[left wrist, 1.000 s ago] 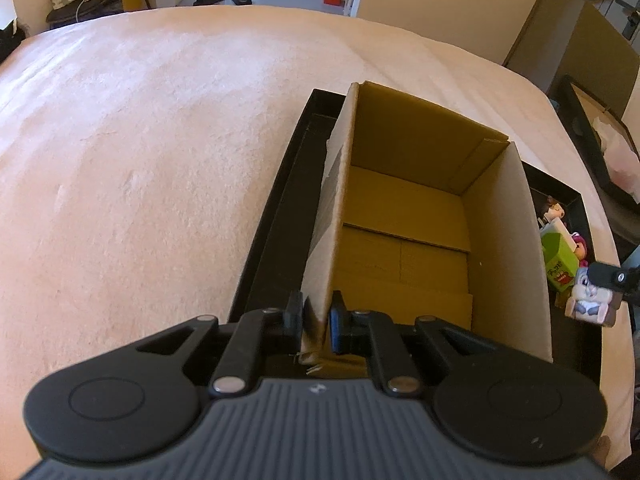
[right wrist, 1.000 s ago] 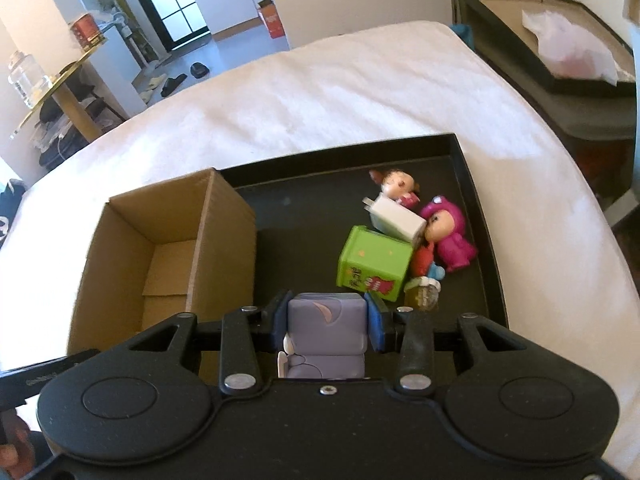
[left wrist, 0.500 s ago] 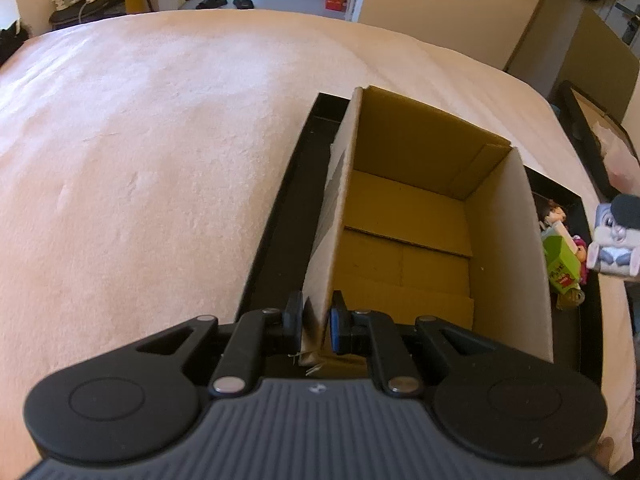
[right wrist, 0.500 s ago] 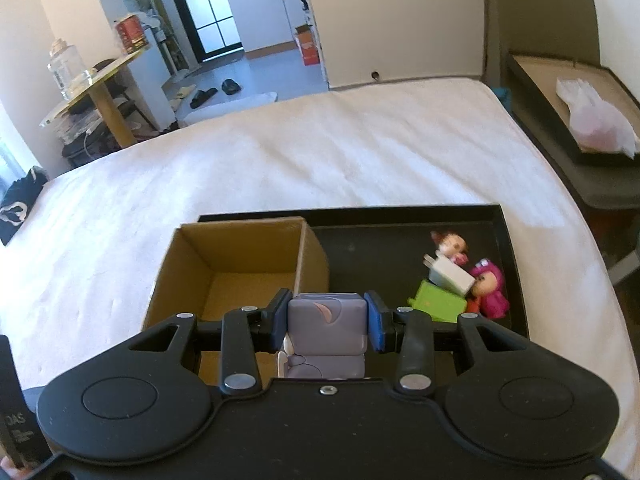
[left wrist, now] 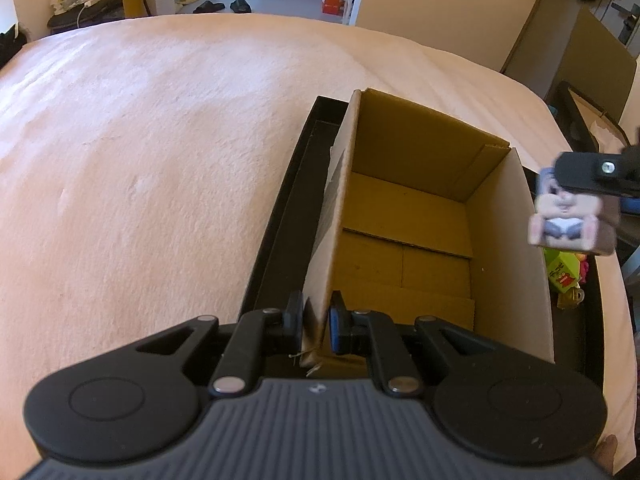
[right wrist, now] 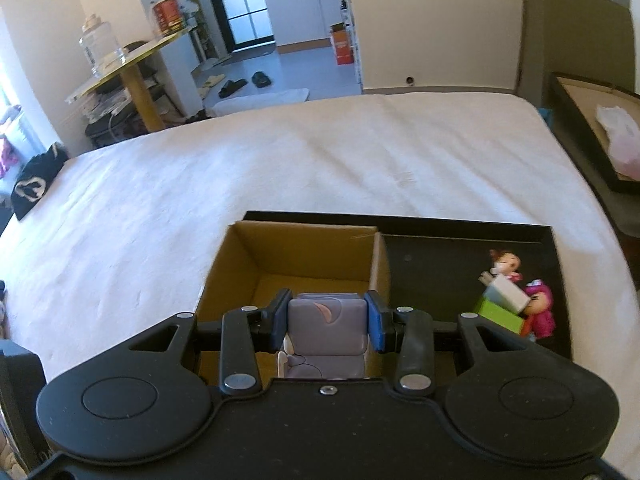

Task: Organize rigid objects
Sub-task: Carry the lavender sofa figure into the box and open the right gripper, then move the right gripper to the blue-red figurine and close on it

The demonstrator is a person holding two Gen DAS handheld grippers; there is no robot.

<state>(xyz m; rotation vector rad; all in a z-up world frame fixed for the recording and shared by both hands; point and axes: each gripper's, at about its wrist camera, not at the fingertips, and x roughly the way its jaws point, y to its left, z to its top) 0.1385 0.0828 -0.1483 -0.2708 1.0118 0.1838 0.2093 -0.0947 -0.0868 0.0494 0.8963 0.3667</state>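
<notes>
Cardboard is pinched nearest the left wrist camera: the near left wall of the open brown box point(left wrist: 408, 240) is clamped between the jaws of the left gripper point(left wrist: 316, 322). In the right wrist view, a grey-purple block toy point(right wrist: 327, 320) is held tight between the blue pads point(right wrist: 374, 322) of the right gripper point(right wrist: 327, 320), above the near edge of the box point(right wrist: 296, 264). The same toy point(left wrist: 572, 220) is seen from the left wrist, raised just past the box's right wall. The box is seated in the left part of a black tray point(right wrist: 440, 226), which is laid on a pale bedspread point(right wrist: 320, 160). In the tray's right part, a green box point(right wrist: 500, 314), a white block point(right wrist: 505, 293), a pink figure point(right wrist: 541, 310) and a small doll point(right wrist: 505, 263) are clustered together, touching. Beyond the bed, a side table point(right wrist: 132, 56) is seen.
</notes>
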